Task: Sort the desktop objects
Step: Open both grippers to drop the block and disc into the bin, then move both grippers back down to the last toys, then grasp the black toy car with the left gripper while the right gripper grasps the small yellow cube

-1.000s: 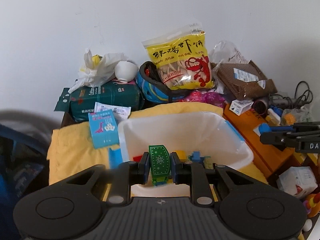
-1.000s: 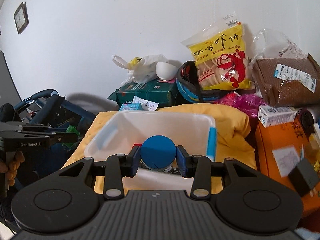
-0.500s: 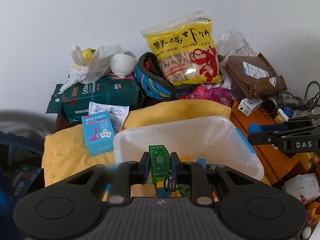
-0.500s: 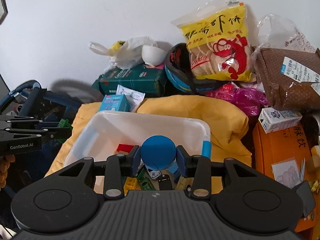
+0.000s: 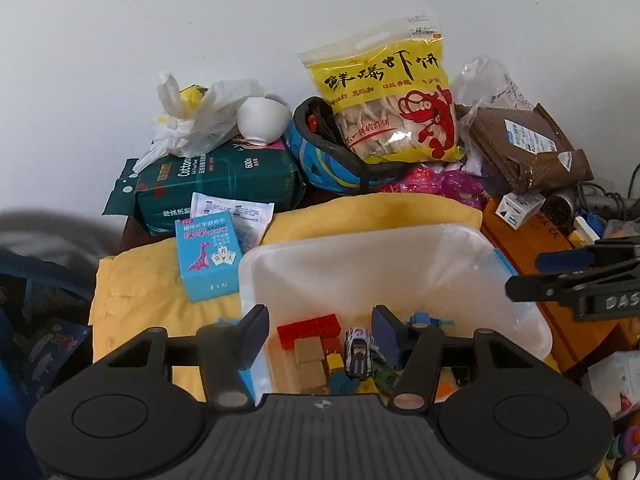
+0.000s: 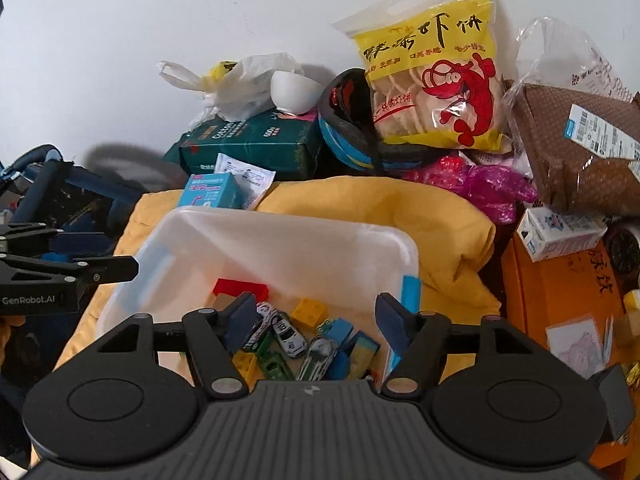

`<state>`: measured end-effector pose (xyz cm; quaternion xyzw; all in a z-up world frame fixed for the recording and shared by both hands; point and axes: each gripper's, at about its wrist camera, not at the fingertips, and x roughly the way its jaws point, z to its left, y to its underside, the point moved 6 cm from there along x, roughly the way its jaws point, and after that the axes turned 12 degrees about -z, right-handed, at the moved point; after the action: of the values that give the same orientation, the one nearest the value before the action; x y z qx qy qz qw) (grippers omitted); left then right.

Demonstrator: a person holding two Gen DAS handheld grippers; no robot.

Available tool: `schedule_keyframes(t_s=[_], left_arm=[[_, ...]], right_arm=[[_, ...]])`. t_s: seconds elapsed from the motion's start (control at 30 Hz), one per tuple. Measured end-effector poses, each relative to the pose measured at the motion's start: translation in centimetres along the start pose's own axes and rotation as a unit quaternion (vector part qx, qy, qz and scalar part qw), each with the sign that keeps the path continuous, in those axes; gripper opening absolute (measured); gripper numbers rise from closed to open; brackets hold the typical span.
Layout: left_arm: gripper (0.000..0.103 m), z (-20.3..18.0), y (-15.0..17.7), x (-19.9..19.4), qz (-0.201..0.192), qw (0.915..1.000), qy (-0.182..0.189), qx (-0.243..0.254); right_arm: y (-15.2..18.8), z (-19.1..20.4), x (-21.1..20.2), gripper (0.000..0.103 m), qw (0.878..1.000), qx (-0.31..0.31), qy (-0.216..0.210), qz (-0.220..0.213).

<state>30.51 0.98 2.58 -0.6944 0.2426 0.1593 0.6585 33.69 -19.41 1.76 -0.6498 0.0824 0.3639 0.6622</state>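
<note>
At the far left a blue card box (image 5: 206, 256) lies on the yellow cloth (image 5: 148, 292), just beside the white bin (image 5: 400, 256). The left gripper (image 5: 320, 330) hangs over the bin's near left corner, jaws wide and holding nothing. Below it in the bin lie a red brick (image 5: 308, 330), tan blocks (image 5: 309, 360) and a toy car (image 5: 357, 354). The right gripper (image 6: 316, 316) hangs over the bin's near right part, jaws also wide and empty, above toy cars (image 6: 286, 330) and a yellow brick (image 6: 309, 311). Behind stands a shrimp-chip bag (image 6: 432, 80).

My black claws, dark-blue pads (image 5: 256, 330). Translucent white plastic bin (image 5: 400, 256), light-blue latches. Red brick (image 5: 310, 330), yellow brick (image 6: 308, 311), white patterned toy car (image 5: 357, 350). Yellow cloth (image 5: 152, 288) beneath.
</note>
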Motion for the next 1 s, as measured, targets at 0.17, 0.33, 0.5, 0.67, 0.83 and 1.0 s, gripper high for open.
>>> schedule_keyframes(t_s=[0.17, 0.33, 0.5, 0.67, 0.83, 1.0], left_arm=[[0.060, -0.6, 3.7, -3.1, -0.047, 0.9984, 0.018, 0.024], [0.060, -2.4, 10.3, -4.6, -0.052, 0.9958, 0.037, 0.065], [0.060, -4.4, 16.2, -2.4, -0.008, 0.9934, 0.070, 0.091], [0.060, -4.7, 18.2, 0.7, 0.016, 0.9943, 0.070, 0.079], [0.060, -4.7, 18.4, 2.7, 0.028, 0.9947, 0.075, 0.064], [0.047, -4.6, 19.1, 3.6, 0.044, 0.9943, 0.081, 0.054]], right_arm=[[2.3, 1.5, -2.8, 0.069, 0.999, -0.013, -0.022, -0.038], [7.3, 3.0, -5.3, 0.069, 0.995, -0.042, -0.032, -0.084], [13.1, 2.5, -4.6, 0.069, 0.999, -0.025, -0.013, -0.036], [15.8, 2.5, -4.1, 0.069, 1.000, -0.024, -0.010, 0.000], [16.9, 2.5, -3.3, 0.069, 0.999, -0.031, -0.006, 0.018], [17.3, 2.9, -2.2, 0.069, 0.999, -0.044, -0.001, 0.018]])
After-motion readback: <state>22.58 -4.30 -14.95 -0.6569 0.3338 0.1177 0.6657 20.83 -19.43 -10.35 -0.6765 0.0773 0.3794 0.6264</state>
